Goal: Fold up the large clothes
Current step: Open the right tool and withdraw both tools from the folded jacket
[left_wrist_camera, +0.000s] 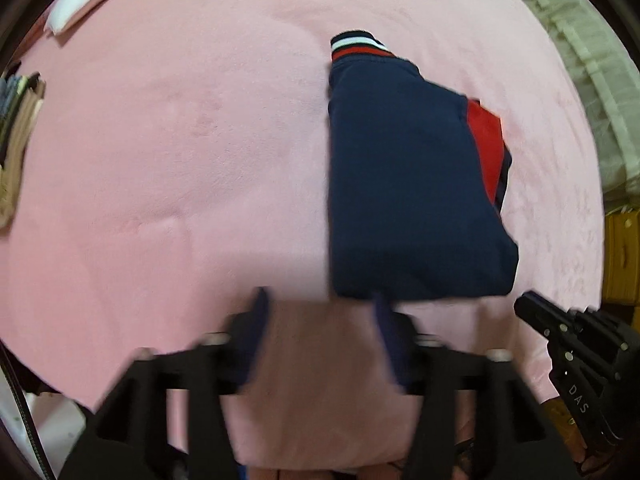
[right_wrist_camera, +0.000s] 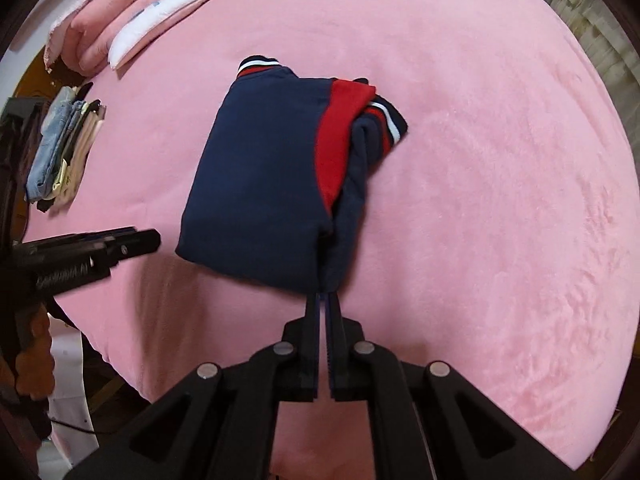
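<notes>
A navy garment with red panels and striped cuffs [left_wrist_camera: 404, 184] lies folded into a compact rectangle on the pink bed [left_wrist_camera: 168, 152]. It also shows in the right wrist view [right_wrist_camera: 260, 176]. My left gripper [left_wrist_camera: 320, 300] is open and empty, its fingers spread just in front of the garment's near edge. My right gripper [right_wrist_camera: 325, 298] has its jaws closed at the garment's near edge, and the fabric seems pinched between them. The right gripper also shows in the left wrist view [left_wrist_camera: 532, 304], and the left gripper in the right wrist view [right_wrist_camera: 148, 240].
A stack of folded clothes [right_wrist_camera: 64, 152] sits at the bed's left edge. Pink pillows and a white pad [right_wrist_camera: 132, 28] lie at the far left corner. A pale curtain [left_wrist_camera: 592, 80] hangs to the right. The bed's near edge drops off below the grippers.
</notes>
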`<state>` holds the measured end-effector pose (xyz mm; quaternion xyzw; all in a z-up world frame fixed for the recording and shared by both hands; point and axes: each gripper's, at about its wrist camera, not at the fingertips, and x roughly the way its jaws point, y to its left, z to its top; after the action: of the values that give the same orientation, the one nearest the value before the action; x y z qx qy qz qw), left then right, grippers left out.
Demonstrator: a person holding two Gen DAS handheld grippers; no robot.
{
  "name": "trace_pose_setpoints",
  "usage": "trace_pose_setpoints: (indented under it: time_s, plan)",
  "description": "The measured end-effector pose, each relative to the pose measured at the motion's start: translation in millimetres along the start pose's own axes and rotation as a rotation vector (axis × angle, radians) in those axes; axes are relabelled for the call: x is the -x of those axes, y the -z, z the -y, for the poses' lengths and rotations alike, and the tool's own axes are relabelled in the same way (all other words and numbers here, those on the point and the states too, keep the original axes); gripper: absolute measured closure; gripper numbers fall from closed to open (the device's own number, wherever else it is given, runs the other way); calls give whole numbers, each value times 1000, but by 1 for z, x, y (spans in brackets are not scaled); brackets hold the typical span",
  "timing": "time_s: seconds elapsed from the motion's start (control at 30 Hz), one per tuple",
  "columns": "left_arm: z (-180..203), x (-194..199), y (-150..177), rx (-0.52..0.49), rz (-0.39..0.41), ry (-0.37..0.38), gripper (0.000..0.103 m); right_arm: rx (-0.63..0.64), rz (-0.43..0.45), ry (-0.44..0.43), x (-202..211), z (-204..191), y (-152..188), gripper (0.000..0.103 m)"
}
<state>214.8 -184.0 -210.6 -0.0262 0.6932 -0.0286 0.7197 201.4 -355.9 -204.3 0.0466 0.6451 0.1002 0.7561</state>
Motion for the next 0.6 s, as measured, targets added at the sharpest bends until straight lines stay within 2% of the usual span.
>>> trace_pose_setpoints:
  time_s: [0.03,0.07,0.1,0.13,0.17,0.27,0.43,0.6]
  plan:
    - [3,5,1,-12,8,-31,42,-1,-9,12,-2,-5,-4,89]
    - [3,9,1,-18,15,-43,41,-7,-16,23,-2,-9,-7,76]
    - [6,14,-2,-17,19,-47,36,-16,-18,29,4,-10,-6,67]
    - [10,18,-5,-11,20,-44,27,-23,-13,31,5,-12,-12,52]
    - [10,23,-6,0,24,-35,25,-31,-1,36,13,0,-11,43]
    - [6,39,-1,13,46,-37,24,-38,49,61,24,-18,-18,37]
    - [3,57,-1,9,80,-34,24,-51,52,52,34,-20,-28,35]
    - [2,59,2,9,89,-34,24,-49,47,70,33,-23,-30,35]
